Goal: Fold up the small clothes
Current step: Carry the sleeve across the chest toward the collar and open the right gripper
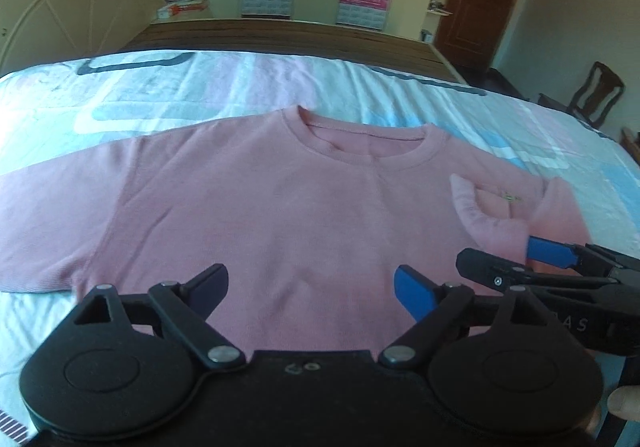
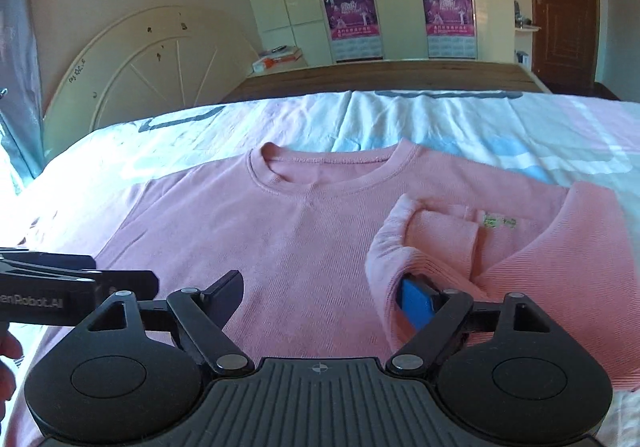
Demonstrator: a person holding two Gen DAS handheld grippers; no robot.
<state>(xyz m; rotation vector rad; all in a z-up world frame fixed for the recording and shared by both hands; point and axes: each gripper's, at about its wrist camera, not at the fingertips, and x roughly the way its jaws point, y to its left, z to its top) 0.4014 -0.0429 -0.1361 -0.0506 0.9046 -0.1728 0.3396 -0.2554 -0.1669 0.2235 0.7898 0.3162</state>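
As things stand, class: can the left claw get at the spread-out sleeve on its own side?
Probably yes. The left claw hangs open over the pink sweater, and nothing lies between it and that flat sleeve.

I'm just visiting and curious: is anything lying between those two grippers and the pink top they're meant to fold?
Nothing visible is. The left gripper hangs open right over the pink top, which lies flat on the bed sheet. The right gripper is open too, one finger beside the folded-in sleeve.
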